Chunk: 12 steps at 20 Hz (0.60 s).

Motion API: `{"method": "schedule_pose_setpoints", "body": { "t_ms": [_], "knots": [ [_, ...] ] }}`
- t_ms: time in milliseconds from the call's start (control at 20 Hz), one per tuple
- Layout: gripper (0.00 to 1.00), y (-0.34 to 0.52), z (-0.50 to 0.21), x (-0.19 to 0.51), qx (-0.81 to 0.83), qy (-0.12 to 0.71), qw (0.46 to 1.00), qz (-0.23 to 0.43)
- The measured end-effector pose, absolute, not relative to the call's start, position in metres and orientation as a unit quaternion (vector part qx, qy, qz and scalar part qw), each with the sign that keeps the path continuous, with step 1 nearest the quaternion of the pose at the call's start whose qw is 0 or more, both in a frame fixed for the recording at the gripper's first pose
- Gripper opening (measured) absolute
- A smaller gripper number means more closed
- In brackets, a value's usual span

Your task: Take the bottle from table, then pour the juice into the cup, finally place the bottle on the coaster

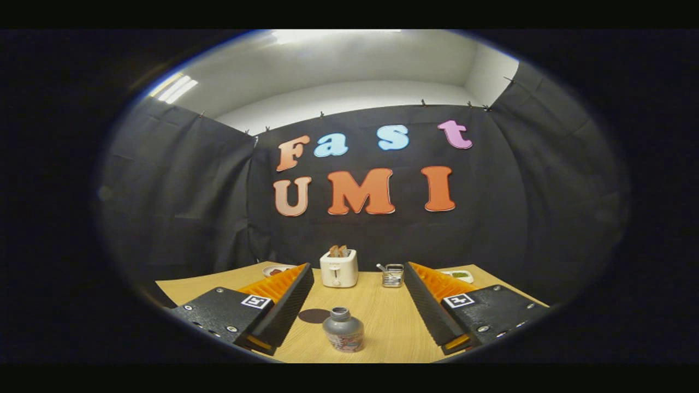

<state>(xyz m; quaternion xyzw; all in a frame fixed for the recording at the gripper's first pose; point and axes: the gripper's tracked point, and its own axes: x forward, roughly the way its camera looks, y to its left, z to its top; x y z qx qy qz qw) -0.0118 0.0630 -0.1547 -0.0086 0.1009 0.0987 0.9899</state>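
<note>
A small grey bottle (343,329) with a printed label and an uncapped neck stands upright on the wooden table (382,316). It sits low between my two fingers and touches neither. My gripper (357,266) is open wide, with nothing held. A dark round coaster (314,315) lies flat on the table just left of the bottle, beside the left finger (284,300). The right finger (428,303) stands well clear of the bottle.
Beyond the fingertips, a white toaster (338,267) with toast in it stands at the table's far edge. A small metal basket (392,275) is to its right. Plates lie at the back left (276,269) and back right (460,275). Black cloth walls enclose the table.
</note>
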Motion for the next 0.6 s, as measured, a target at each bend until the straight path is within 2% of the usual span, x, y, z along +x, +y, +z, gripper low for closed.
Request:
{"method": "schedule_pose_setpoints", "body": {
  "t_ms": [350, 600],
  "knots": [
    [0.98, 0.094, -0.21, -0.03, 0.003, 0.131, 0.981, 0.143],
    [0.99, 0.091, -0.242, -0.031, -0.007, 0.155, 0.979, 0.134]
  ]
}}
